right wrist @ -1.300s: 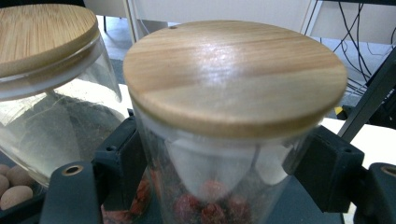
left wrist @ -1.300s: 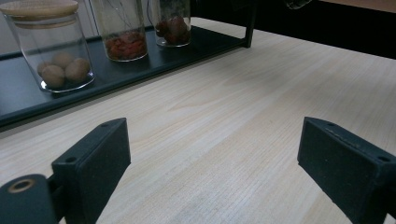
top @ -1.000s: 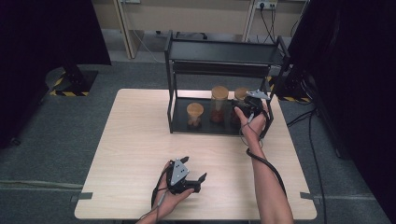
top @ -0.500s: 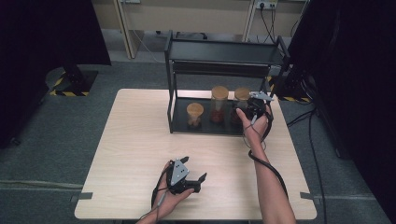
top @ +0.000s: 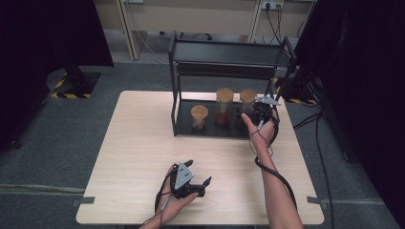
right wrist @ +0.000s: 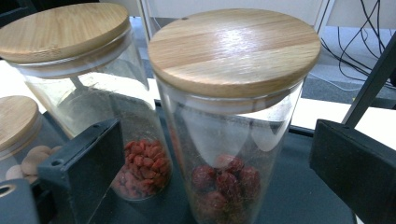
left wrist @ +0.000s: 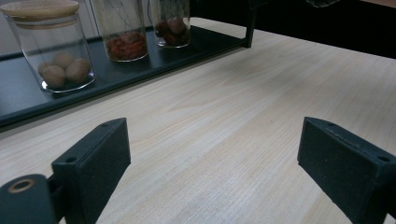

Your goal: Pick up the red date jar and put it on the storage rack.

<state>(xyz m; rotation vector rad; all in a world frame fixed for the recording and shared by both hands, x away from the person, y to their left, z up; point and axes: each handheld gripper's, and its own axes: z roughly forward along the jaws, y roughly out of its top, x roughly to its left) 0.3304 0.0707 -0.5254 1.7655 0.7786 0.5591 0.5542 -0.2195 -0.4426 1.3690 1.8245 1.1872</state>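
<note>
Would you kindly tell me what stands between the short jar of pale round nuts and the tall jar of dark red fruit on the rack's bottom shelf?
One tall jar of small red berries stands between the short jar and the dark-fruit jar, as the high view shows; the left gripper view shows the same order.

A two-tier rack [top: 229,71] stands at the far middle of the table [top: 138,143]. On its lower shelf three lidded jars stand in a row: a short jar [top: 199,117] at the left, a tall jar [top: 224,106] in the middle, and another tall jar [top: 247,102] at the right. The right gripper [top: 255,112] sits just beside that right-hand jar, while the left gripper [top: 200,183] rests well apart near the table's front edge.
</note>
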